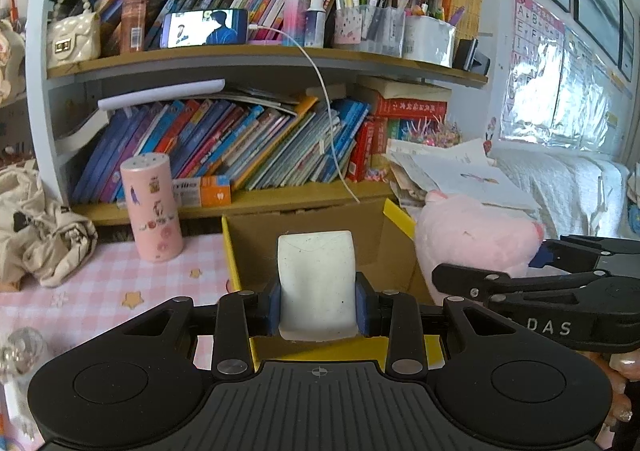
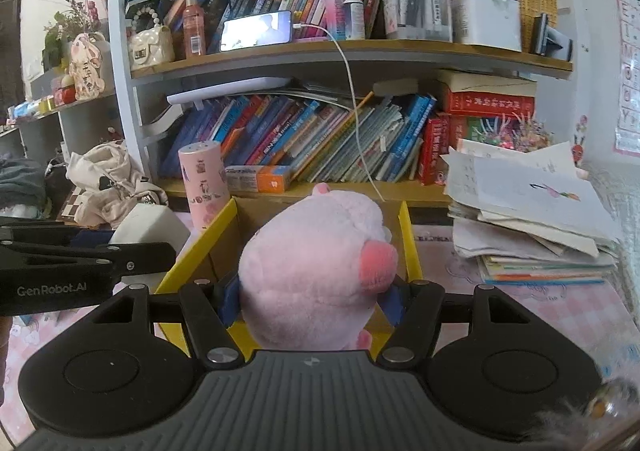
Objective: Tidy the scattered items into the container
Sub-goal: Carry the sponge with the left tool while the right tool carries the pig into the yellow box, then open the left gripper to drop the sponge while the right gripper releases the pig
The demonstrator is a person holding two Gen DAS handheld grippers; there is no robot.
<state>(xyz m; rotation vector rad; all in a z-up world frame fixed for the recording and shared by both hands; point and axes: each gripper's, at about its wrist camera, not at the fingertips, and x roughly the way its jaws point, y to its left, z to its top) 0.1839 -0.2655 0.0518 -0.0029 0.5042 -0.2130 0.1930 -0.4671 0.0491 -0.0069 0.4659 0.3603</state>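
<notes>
Both loads were in the carrying step, poised at the open cardboard box with yellow flaps in the lower middle of each frame. The left gripper was clamped on a white, rounded plastic case, held upright over the box's near edge. The right gripper squeezed a soft pink plush pig, which hid most of the box opening in the right wrist view. A pink sticker-covered cylinder stood at centre left, outside the box. Next, I judged, each item needed lowering inside the walls before release.
</notes>
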